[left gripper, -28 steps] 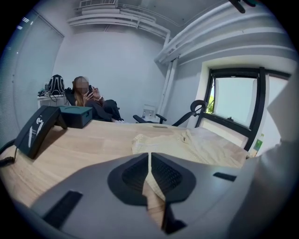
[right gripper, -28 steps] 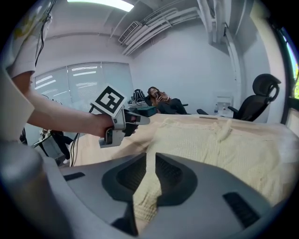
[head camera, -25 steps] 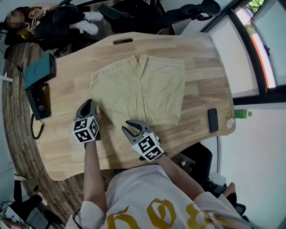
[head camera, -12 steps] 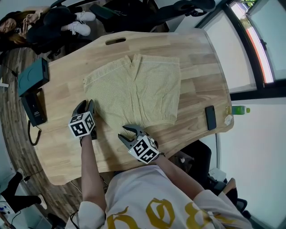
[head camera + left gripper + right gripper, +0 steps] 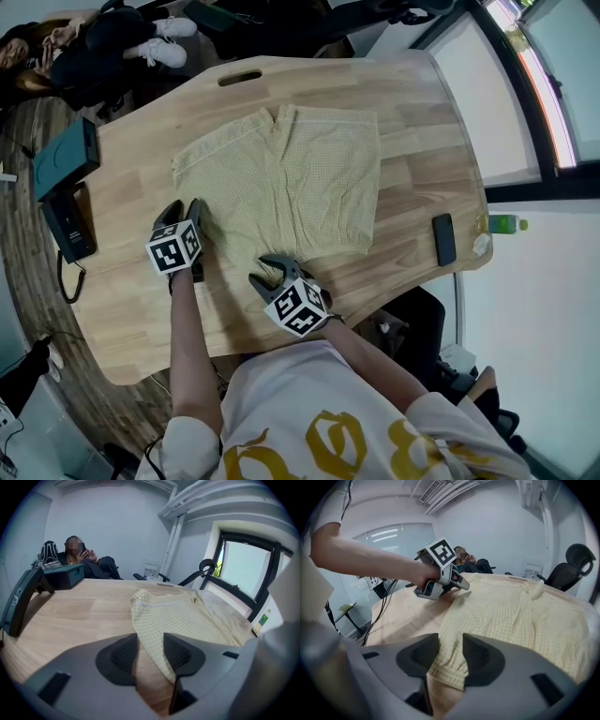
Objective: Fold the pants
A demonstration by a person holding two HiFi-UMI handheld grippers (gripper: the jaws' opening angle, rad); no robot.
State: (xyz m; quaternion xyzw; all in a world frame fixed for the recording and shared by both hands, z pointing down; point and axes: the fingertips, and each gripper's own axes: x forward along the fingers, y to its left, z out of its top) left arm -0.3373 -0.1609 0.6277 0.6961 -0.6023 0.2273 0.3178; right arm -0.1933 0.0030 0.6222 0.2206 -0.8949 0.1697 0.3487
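Yellow checked shorts [image 5: 291,183] lie spread flat on the wooden table [image 5: 412,122]. My left gripper [image 5: 183,214] is at their near left corner; in the left gripper view the cloth's edge [image 5: 154,653] runs between the jaws, untouched by the pads. My right gripper [image 5: 272,272] is at the near hem. The hem corner [image 5: 447,672] lies between its jaws in the right gripper view, also not pinched. The left gripper [image 5: 461,584] shows there too, resting at the cloth's far corner. Both sets of jaws have just been opening and stand open.
A teal box [image 5: 64,155] and a black desk device [image 5: 67,225] sit at the table's left edge. A dark phone [image 5: 443,239] lies near the right edge, with a green bottle [image 5: 502,223] beyond it. A seated person [image 5: 94,37] and office chairs are behind the table.
Both grippers have sunk toward the near edge of the shorts and their jaws have spread. The shorts have not moved on the table.
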